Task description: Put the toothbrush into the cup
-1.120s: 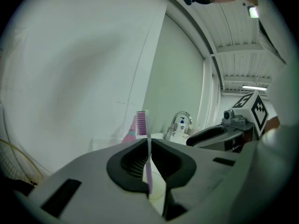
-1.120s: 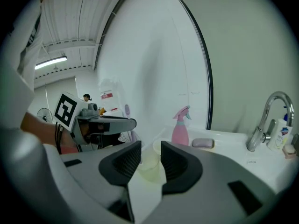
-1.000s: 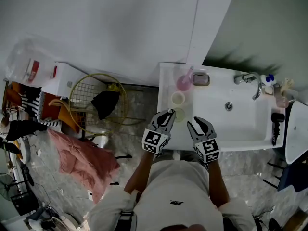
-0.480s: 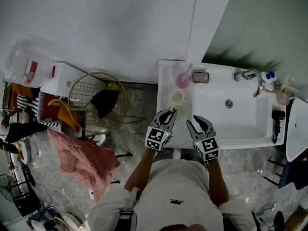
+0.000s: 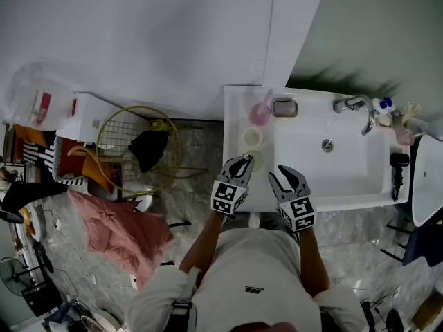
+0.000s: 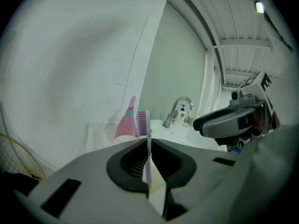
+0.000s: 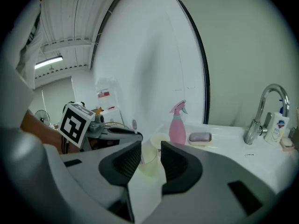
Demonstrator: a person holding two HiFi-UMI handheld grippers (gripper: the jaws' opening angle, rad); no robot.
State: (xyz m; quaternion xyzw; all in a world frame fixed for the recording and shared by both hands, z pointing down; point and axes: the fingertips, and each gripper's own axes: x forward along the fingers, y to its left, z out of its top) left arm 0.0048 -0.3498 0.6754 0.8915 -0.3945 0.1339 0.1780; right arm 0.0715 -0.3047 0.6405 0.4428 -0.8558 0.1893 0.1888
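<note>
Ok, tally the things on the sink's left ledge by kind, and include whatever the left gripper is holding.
Cups: 2
Pink spray bottle: 1
Soap dish: 1
Toothbrush, clamped in the left gripper: 1
Total: 5

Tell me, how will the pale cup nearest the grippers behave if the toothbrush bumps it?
The cup looks thin and translucent, so probably light; a sideways bump from the toothbrush could slide or tip it. The glossy sink ledge likely gives little grip.
</note>
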